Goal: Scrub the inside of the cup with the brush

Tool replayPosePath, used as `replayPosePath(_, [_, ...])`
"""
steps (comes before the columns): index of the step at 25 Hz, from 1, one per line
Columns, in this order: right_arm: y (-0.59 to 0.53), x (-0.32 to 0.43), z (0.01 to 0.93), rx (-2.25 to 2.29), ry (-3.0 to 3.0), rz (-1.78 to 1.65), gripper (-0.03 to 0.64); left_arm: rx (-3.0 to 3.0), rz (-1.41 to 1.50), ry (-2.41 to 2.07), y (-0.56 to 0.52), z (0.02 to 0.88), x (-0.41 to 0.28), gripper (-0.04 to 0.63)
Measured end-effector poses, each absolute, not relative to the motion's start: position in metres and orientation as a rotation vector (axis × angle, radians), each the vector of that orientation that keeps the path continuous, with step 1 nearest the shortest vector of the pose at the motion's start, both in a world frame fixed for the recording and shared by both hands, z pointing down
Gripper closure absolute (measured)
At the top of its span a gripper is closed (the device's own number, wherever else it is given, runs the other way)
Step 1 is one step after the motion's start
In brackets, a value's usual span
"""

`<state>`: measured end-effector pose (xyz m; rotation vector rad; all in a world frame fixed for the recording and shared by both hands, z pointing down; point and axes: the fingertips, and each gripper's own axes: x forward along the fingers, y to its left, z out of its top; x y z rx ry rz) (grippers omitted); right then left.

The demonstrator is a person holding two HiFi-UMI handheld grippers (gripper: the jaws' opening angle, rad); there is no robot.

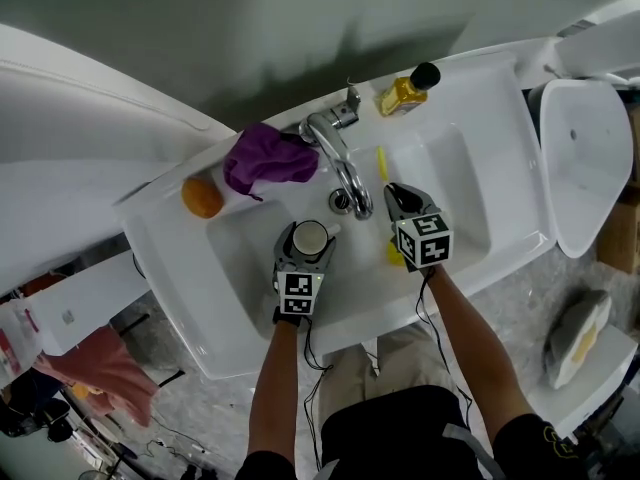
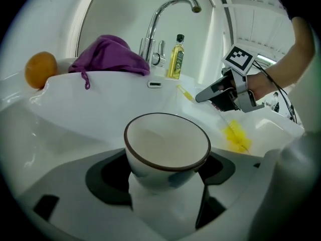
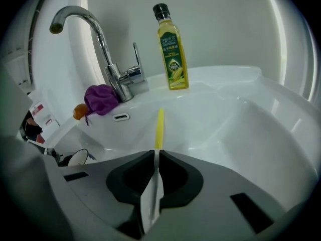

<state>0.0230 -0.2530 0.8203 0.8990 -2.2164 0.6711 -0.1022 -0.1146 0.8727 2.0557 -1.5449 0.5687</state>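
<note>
Your left gripper (image 1: 310, 234) has its jaws clamped on the lower wall of the cup (image 2: 167, 142). The cup sits in the sink (image 1: 455, 183) basin, just left of centre in the head view, below the faucet (image 1: 340, 163). Its mouth is open upward and tipped a little toward the back of the sink, and it looks empty inside.

Your right gripper (image 1: 392, 192) is just to the right of the cup, near it but not touching. Its jaws are drawn together on the thin handle of the brush (image 1: 381, 163).

Mind which way the brush lies. Its long axis runs from the back of the sink toward you. The bare yellow handle end sticks out ahead of the jaws, pointing at the rear wall. The yellow bristles (image 2: 235, 137) trail on the near side, low under the gripper body, resting on or close to the basin floor.

So the working end is behind your right jaws, not in front, and the cup's mouth lies to its left in the head view. As I judge it, you must swing the right hand round so the bristles lead. Then bring them over the rim from the right while the left hand tilts the mouth toward them.
</note>
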Motion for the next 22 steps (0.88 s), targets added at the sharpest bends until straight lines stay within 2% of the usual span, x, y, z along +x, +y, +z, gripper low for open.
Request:
replayPosePath(10, [-0.255, 0.029, 0.758, 0.991, -2.299, 0.620, 0.565, 2.098, 0.569, -1.523, -0.111, 0.834, -0.093, 0.184])
replayPosePath(22, [-0.229, 0.027, 0.537, 1.034, -2.602, 0.498, 0.565, 2.185, 0.461, -1.394, -0.112, 0.710, -0.045, 0.184])
